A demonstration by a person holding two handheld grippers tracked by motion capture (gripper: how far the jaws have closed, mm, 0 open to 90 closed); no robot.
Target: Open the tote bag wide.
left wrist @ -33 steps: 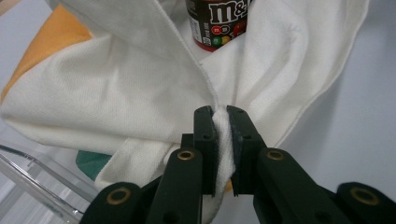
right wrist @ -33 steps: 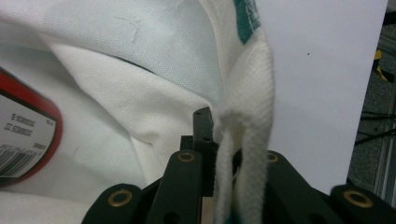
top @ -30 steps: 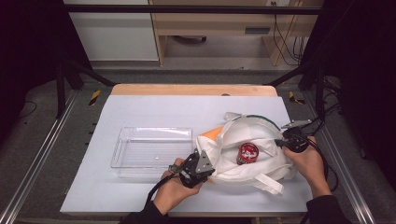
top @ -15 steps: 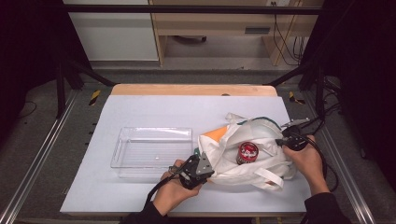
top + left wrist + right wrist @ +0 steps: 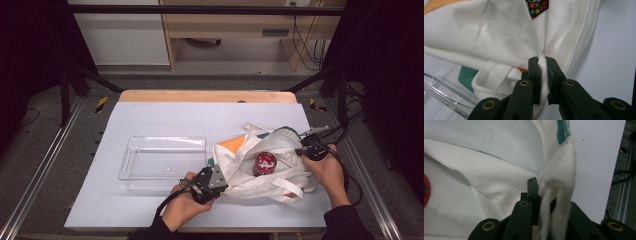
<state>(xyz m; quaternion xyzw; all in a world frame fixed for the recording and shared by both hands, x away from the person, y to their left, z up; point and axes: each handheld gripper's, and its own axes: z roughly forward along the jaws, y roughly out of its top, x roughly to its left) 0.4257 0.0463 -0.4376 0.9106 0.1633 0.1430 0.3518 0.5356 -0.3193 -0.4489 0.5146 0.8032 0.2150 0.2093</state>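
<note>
A clear plastic tray is sitting left of the middle of the table, nearer the front edge than the back, and nothing is lying in it. Its corner is also showing at the lower left of the left gripper view.

Just right of the tray, the left gripper is lying low near the front edge, held in the person's left hand. Its jaws are clenching a bunched fold of the white cloth bag; in the left gripper view the fabric is squeezed between the two black pads, with a seam running up from the pinch.

The bag is lying crumpled on the right half of the table, between the two grippers, its mouth being spread open. An orange patch and a green edge are showing on its left side. A red can is resting inside the opening, top facing up; part of its printed side is peeking in at the top of the left gripper view.

At the bag's right side, near the right edge of the table, the right gripper is being held in the right hand. Its jaws are clamping the bag's rim, a thick folded hem with green trim draping over the right jaw.
</note>
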